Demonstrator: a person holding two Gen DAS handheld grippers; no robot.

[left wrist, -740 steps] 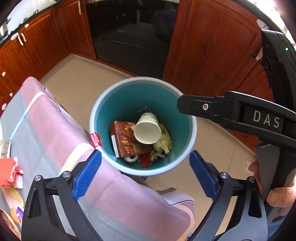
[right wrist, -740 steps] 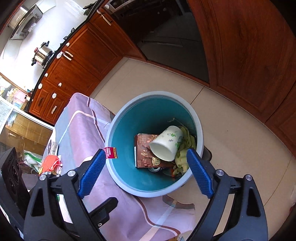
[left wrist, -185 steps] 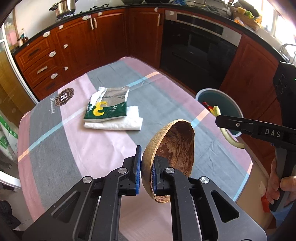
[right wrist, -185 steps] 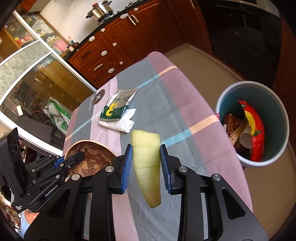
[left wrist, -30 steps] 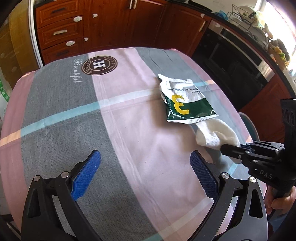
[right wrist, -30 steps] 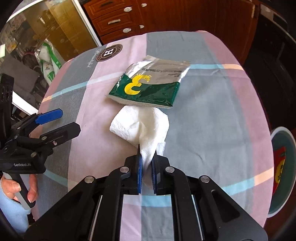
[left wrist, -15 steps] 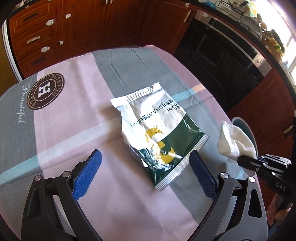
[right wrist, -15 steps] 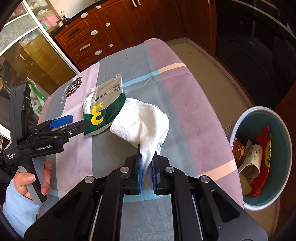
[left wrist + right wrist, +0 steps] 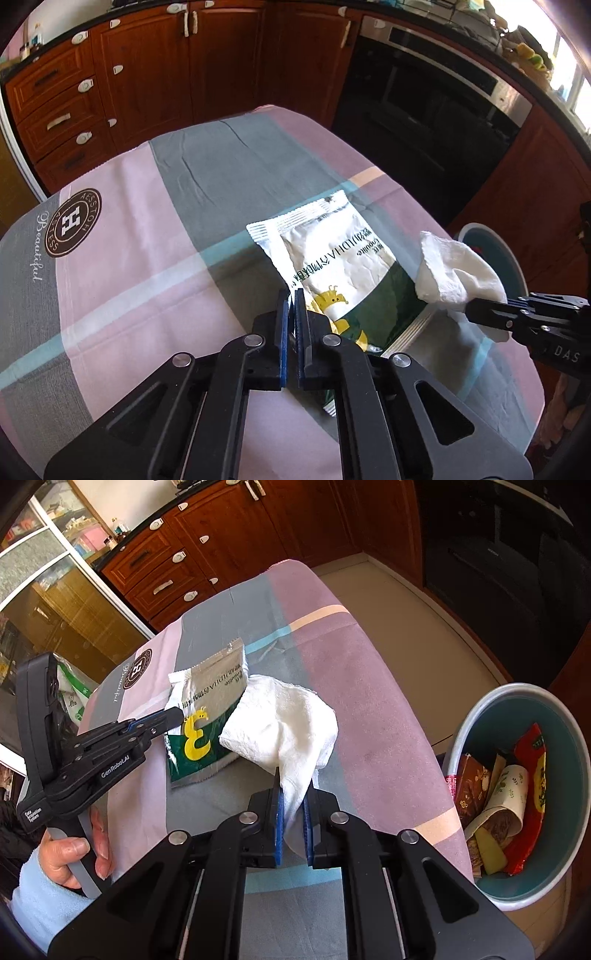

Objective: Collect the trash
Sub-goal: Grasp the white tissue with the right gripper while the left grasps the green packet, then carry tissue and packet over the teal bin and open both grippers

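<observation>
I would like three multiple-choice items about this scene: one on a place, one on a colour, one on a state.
1. Where is the trash bin?
A. on the table
B. on the floor beside the table
C. inside a cabinet

2. What colour is the digit 3 on the snack bag?
A. yellow
B. red
C. blue

3. What does the right gripper hold?
A. nothing
B. a cup
C. the white tissue

Answers:
1 B: it stands below the table edge.
2 A: the print shows it.
3 C: its fingers pinch the tissue.

The right tool (image 9: 291,788) pinches a white paper towel (image 9: 284,723) over the table (image 9: 362,686). The left tool (image 9: 177,713) nips the green snack bag (image 9: 207,716). The trash bin (image 9: 517,893) stands beside the table.
</observation>
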